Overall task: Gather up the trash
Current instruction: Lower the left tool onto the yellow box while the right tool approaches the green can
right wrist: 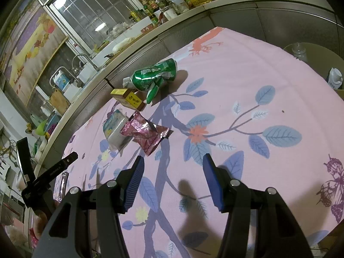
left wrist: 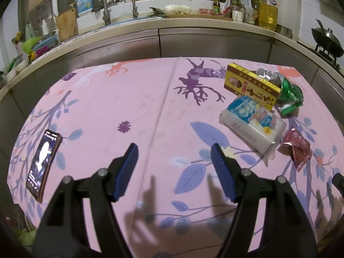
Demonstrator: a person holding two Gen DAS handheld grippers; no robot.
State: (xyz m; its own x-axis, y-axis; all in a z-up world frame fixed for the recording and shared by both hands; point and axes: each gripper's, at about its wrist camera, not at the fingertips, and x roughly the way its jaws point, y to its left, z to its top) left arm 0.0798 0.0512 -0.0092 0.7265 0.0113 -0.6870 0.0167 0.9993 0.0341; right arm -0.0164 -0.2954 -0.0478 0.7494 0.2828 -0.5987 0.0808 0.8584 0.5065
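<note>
The trash lies in a cluster on the pink cloth [left wrist: 129,99], at about two o'clock in the left wrist view: a crushed green can [left wrist: 290,92] farthest back, a yellow box [left wrist: 249,86] touching it, a tissue pack [left wrist: 251,122] just in front, and a red wrapper [left wrist: 295,147] beside the pack. A phone [left wrist: 44,163] lies at nine o'clock. The left gripper [left wrist: 174,150] and right gripper [right wrist: 172,161] hover with jaws apart, holding nothing.
</note>
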